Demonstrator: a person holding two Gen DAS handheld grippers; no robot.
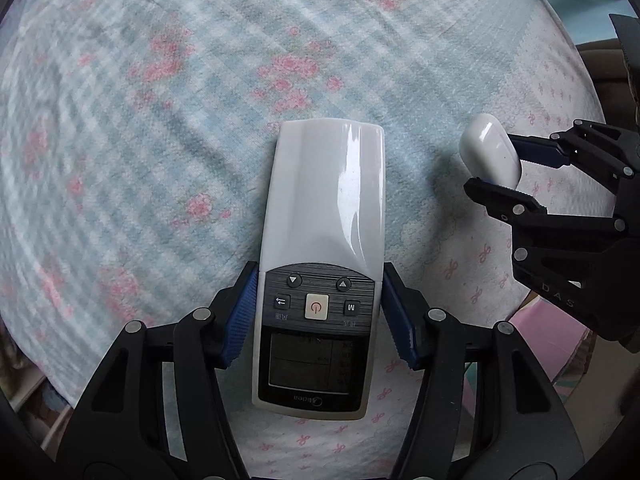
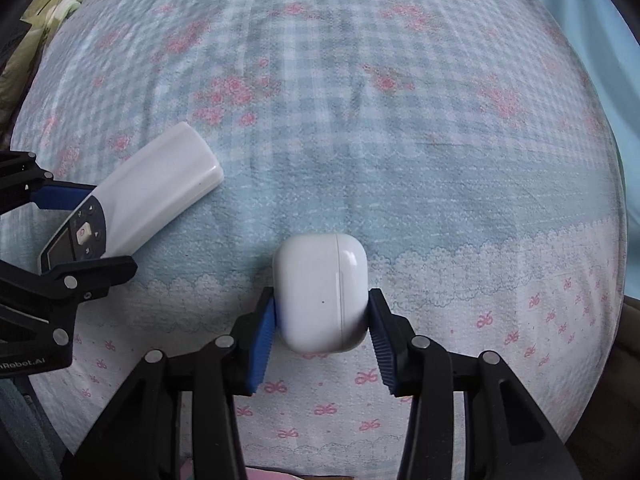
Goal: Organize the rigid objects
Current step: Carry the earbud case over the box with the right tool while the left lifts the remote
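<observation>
My left gripper (image 1: 318, 304) is shut on a white and black air-conditioner remote (image 1: 324, 240), gripping its button end above the bed. The remote also shows at the left of the right wrist view (image 2: 148, 196), held by the left gripper (image 2: 86, 232). My right gripper (image 2: 322, 320) is shut on a white earbud case (image 2: 320, 290) and holds it over the bedspread. In the left wrist view the case (image 1: 490, 152) sits between the right gripper's fingers (image 1: 500, 168) at the right.
A blue checked bedspread with pink flowers (image 2: 360, 120) covers the bed and fills both views. Its white border with pink bows (image 2: 520, 340) runs along the near edge. A light blue wall (image 2: 592, 20) lies at the far right.
</observation>
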